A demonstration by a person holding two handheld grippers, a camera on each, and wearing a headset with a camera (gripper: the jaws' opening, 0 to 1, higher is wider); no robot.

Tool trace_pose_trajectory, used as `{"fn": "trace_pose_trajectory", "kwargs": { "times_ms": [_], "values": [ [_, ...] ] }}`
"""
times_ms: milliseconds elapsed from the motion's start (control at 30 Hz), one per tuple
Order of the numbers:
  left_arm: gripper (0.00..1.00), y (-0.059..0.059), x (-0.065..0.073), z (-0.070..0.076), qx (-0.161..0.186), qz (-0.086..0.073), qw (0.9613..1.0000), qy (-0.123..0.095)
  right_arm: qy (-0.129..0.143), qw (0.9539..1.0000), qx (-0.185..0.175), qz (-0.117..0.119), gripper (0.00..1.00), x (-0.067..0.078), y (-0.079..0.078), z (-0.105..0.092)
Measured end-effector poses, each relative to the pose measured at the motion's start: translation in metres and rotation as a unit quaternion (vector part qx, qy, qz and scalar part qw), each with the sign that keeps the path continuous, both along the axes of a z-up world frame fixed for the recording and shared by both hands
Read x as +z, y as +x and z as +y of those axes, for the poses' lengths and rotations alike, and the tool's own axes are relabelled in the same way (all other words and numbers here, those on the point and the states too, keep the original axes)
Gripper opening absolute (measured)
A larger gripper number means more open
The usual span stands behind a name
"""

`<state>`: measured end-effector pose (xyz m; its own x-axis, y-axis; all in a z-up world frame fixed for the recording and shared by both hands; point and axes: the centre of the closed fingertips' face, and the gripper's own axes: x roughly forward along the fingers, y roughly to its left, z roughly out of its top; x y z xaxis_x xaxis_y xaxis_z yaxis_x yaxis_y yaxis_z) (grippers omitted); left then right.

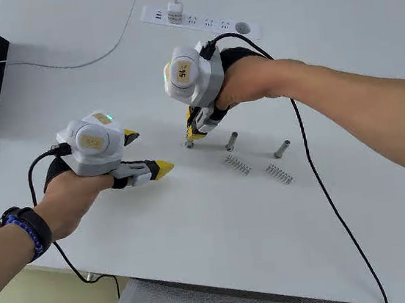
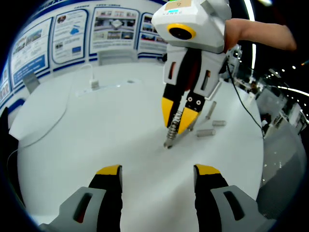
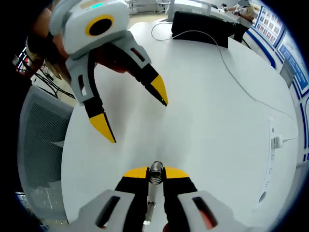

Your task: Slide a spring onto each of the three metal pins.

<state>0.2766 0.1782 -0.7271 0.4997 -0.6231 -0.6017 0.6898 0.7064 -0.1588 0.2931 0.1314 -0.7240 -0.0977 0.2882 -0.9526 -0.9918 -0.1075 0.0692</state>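
By my reckoning the job is barely begun: I'm on the first of three, and no pin wears a fully seated spring yet. My right gripper (image 2: 179, 116) is clamped on a spring (image 3: 155, 172), coil pinched between the yellow tips and held roughly upright. The first pin (image 2: 168, 142) stands on the white table (image 1: 198, 233) directly beneath it. From the left gripper view the lower end of the coil looks to sit at or just over the top of that pin, though I can't tell how far it has gone on. In the right gripper view the pin's shaft runs on down below the jaws, in line with the coil, so I judge the alignment good. Left to do: push this one home, then the other two. The second pin (image 1: 231, 141) and third pin (image 1: 282, 149) stand bare to my right of the first. The second spring (image 1: 237, 164) and third spring (image 1: 279, 174) lie flat on the table just in front of them, each near its pin but not touching it. My left gripper (image 1: 147, 152) hangs with its jaws spread wide and nothing in them, off to the left of the first pin and clear of it
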Motion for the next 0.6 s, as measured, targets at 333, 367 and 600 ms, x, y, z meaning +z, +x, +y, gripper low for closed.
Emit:
{"fn": "trace_pose_trajectory", "kwargs": {
  "times_ms": [333, 367, 600],
  "values": [
    [0.61, 0.000, -0.001, -0.001, 0.000, 0.001, 1.0000, -0.001, -0.004, 1.0000, 0.003, -0.004, 0.13, -0.009, -0.003, 0.001],
    [0.61, 0.000, -0.001, -0.001, 0.001, 0.001, 1.0000, -0.001, -0.003, 1.0000, 0.003, -0.005, 0.13, -0.009, -0.003, 0.001],
    [0.61, 0.000, -0.002, 0.000, 0.002, 0.003, 1.0000, -0.001, -0.006, 1.0000, 0.004, -0.006, 0.13, -0.015, -0.003, 0.001]
  ]
}}
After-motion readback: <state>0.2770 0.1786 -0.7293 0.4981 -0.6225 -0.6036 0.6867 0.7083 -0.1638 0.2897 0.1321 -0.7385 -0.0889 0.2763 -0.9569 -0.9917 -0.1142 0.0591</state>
